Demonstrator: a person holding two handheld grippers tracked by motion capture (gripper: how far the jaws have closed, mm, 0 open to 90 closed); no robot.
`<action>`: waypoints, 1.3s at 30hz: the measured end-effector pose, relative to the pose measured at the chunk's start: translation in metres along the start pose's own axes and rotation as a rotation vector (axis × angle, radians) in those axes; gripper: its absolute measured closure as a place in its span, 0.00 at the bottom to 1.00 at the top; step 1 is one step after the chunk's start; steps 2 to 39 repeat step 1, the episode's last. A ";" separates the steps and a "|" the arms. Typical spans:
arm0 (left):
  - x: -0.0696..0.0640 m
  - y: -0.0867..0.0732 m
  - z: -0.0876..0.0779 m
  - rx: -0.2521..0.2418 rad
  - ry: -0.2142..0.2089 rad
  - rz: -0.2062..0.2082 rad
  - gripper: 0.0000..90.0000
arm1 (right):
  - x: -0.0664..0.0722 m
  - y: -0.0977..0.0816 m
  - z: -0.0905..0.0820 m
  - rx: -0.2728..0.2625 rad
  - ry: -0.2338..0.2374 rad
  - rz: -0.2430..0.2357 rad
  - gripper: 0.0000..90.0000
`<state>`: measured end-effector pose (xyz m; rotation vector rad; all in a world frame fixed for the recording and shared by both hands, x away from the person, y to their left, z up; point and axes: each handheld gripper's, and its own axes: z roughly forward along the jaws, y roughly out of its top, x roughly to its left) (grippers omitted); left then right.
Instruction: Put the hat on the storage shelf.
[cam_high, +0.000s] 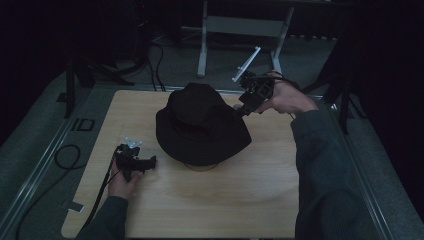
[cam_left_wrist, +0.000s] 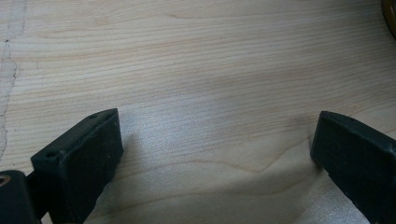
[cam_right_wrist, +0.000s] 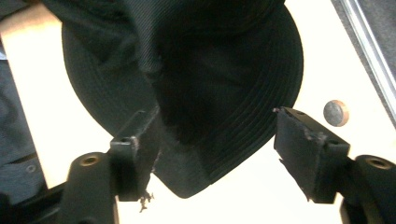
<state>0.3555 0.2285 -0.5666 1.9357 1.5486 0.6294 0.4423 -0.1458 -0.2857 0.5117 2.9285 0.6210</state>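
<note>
A black wide-brimmed hat (cam_high: 200, 125) sits on a low round stand (cam_high: 202, 167) in the middle of the wooden table (cam_high: 240, 200). At its back right edge my right gripper (cam_high: 239, 109) points down at the brim. In the right gripper view the jaws stand wide apart (cam_right_wrist: 215, 126), with the hat's brim (cam_right_wrist: 210, 84) lying between them and the pads not pressing on it. My left gripper (cam_high: 152, 161) rests low at the table's left, pointing toward the hat. In the left gripper view its jaws (cam_left_wrist: 217, 140) are wide apart over bare wood.
A small round disc (cam_right_wrist: 336, 112) lies on the table beside the hat's brim. A metal rail (cam_high: 45, 160) edges the table's left side, and cables (cam_high: 65, 155) run across the floor there. Grey frame legs (cam_high: 202, 45) stand behind the table.
</note>
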 end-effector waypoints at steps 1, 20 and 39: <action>0.000 0.000 0.000 0.000 0.000 0.000 0.03 | 0.000 0.000 0.000 0.000 0.000 0.000 0.37; 0.000 0.000 0.000 0.000 0.000 0.000 0.03 | 0.000 0.000 0.000 0.000 0.000 0.000 0.37; 0.000 0.000 0.000 0.000 0.000 0.000 0.03 | 0.000 0.000 0.000 0.000 0.000 0.000 0.37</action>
